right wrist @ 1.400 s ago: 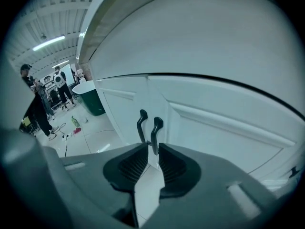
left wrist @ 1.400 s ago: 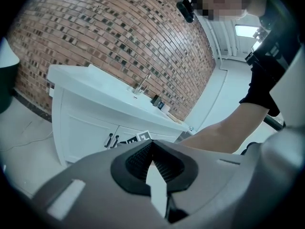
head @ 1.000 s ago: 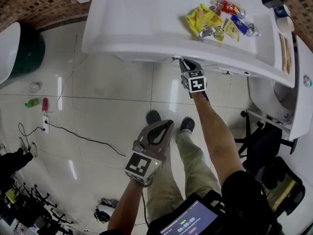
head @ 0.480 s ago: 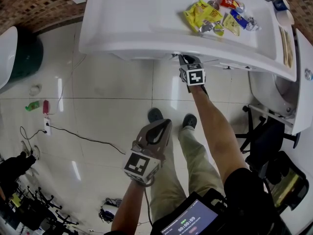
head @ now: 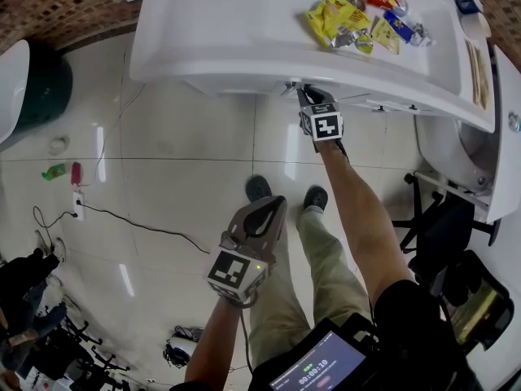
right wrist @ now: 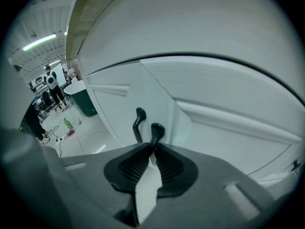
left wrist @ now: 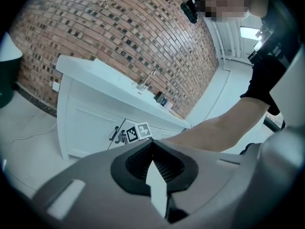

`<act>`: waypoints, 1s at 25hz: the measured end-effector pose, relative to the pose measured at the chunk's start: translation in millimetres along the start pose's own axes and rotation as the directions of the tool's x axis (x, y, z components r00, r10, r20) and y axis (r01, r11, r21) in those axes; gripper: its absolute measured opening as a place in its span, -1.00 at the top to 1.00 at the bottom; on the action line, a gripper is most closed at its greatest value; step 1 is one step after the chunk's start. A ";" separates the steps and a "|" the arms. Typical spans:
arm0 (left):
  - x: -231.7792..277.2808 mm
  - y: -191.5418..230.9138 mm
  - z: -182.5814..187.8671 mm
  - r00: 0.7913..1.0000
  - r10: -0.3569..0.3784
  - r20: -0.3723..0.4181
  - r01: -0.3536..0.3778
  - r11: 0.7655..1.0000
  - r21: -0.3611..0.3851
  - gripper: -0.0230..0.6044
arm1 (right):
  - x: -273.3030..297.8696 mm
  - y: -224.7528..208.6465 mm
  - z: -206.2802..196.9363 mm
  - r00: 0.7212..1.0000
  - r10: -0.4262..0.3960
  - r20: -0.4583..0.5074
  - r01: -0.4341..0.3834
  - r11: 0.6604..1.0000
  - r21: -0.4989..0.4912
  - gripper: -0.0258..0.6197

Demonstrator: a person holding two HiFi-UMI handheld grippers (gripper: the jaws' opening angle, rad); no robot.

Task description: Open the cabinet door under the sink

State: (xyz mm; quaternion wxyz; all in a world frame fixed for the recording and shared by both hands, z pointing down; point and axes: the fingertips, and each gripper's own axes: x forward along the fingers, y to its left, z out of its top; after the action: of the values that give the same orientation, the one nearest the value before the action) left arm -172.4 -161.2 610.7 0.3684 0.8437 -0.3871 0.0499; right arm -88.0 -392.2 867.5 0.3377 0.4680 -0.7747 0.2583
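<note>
The white sink cabinet stands under a white counter. Its two doors carry black handles side by side. My right gripper is shut on the right-hand black handle; in the head view it reaches under the counter's front edge, marker cube toward me. The gripped door looks slightly ajar, its edge showing. My left gripper hangs lower over the floor, well back from the cabinet, shut with nothing between its fingers.
Several snack packets lie in the sink basin. A dark green bin stands at the left, with a cable and small bottles on the tiled floor. A black chair is at the right. My shoes are just before the cabinet.
The right gripper stays shut on the handle, and the door edge has come slightly out from under the counter. The left gripper has hardly moved.
</note>
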 end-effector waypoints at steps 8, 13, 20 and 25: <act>7.0 -15.9 6.1 1.000 -0.007 0.003 0.007 1.000 0.014 0.87 | -18.2 8.4 -20.3 1.000 0.023 0.002 -0.023 0.998 -0.066 0.82; 15.1 -32.4 -1.6 1.000 -0.012 0.000 0.012 1.000 0.017 0.87 | -30.0 17.7 -37.5 0.997 0.075 -0.004 -0.075 0.993 -0.095 0.82; 26.9 -60.9 -20.9 0.999 -0.026 -0.026 0.027 0.999 0.031 0.87 | -50.7 27.3 -55.1 0.989 0.148 0.001 -0.146 0.972 -0.183 0.82; 37.2 -80.1 -28.4 0.999 -0.036 -0.038 0.037 0.999 0.031 0.87 | -64.5 29.1 -72.9 0.986 0.167 -0.010 -0.166 0.967 -0.193 0.82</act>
State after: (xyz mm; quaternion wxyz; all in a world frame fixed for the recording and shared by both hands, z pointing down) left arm -85.5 -131.1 598.3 0.3630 0.8554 -0.3638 0.0653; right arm -72.2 -291.9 862.2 0.3562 0.3673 -0.8337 0.2079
